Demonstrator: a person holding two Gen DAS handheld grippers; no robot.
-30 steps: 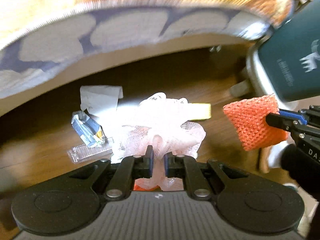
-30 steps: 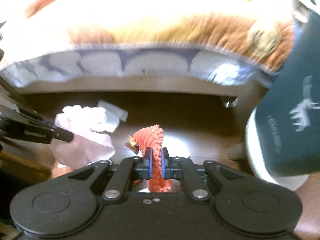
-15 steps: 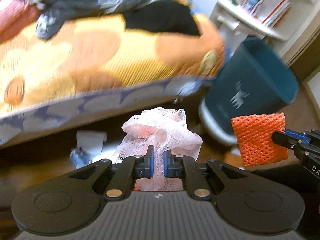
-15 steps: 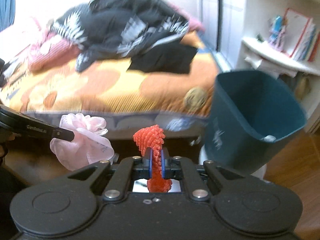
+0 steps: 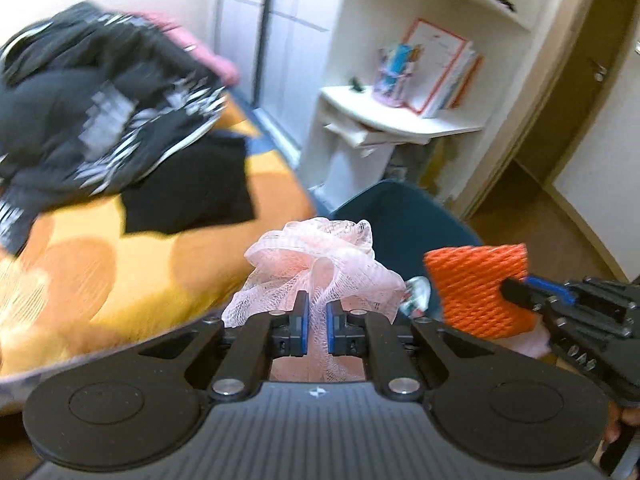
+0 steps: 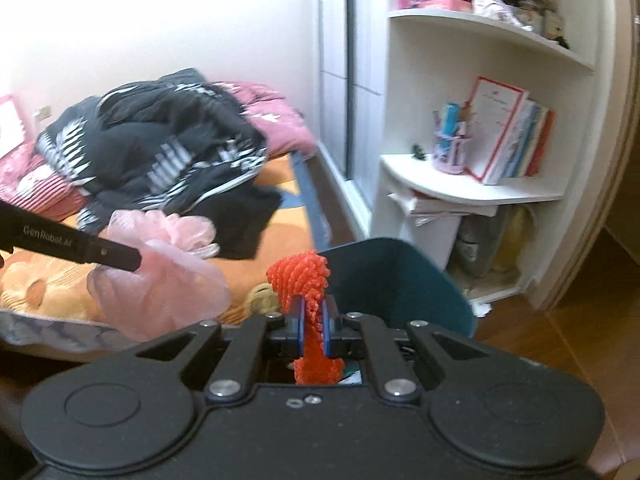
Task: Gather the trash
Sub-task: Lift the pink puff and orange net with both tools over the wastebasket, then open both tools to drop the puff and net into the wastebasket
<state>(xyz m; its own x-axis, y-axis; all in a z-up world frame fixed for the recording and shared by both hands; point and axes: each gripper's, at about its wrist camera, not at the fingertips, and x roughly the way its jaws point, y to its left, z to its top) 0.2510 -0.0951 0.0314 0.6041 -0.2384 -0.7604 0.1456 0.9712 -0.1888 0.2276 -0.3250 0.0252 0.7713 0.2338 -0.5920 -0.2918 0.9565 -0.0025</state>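
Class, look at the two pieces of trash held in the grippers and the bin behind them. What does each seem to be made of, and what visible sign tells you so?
Pink mesh bundle: apparently soft, translucent plastic netting; fine open weave, ruffled folds.
Orange net sleeve: likely foam netting, matte; thick raised diamond ribs.
Dark teal bin: probably hard plastic; smooth, thin, evenly coloured wall.

One pink mesh ball, one orange net, one teal bin, two grippers.
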